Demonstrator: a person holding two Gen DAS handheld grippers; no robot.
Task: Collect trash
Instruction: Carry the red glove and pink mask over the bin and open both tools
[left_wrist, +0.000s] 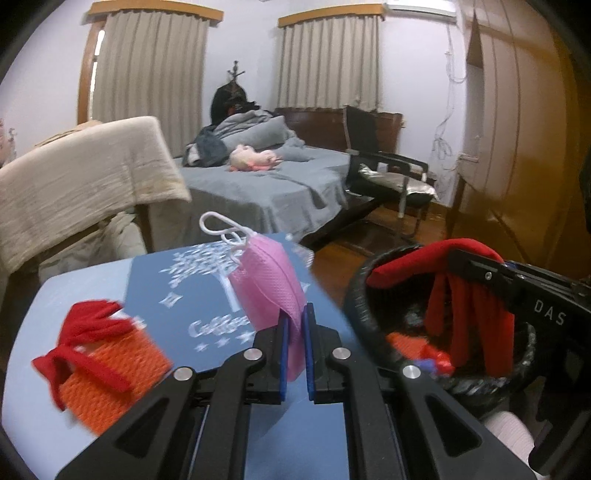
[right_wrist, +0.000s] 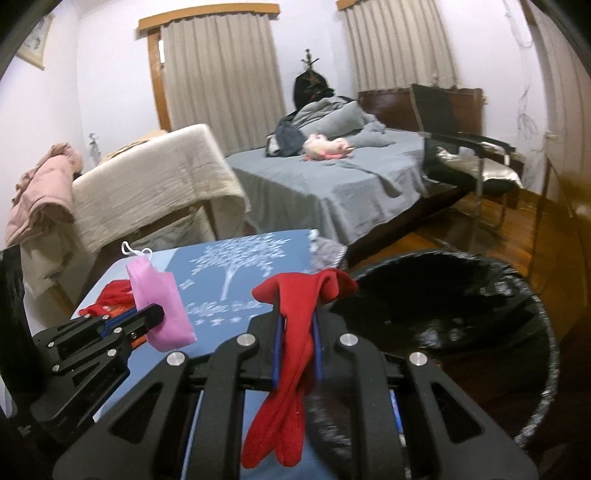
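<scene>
While clamped, pink mask (left_wrist: 271, 280) upright, ear loops (left_wrist: 221, 229) uppermost.

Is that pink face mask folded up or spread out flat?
Folded. The pink mask is doubled in half, pinched between the left gripper's shut jaws, ear loops bunched on top.

- Orange knitted item (left_wrist: 110, 376) with red bow: motion-blurred; lower edge indistinct.
- Silver lettering (left_wrist: 218, 326) on the blue placemat: partly covered by the pink mask (left_wrist: 271, 291); unreadable.
- Bin contents (left_wrist: 417, 345): orange and blue scraps, half hidden behind the hanging red cloth (left_wrist: 469, 325); unidentifiable.
- Bin (right_wrist: 546, 332), right wrist view: near rim blurred, interior too dark.
- Framed picture (right_wrist: 35, 44): cut off by the lens edge.
</scene>
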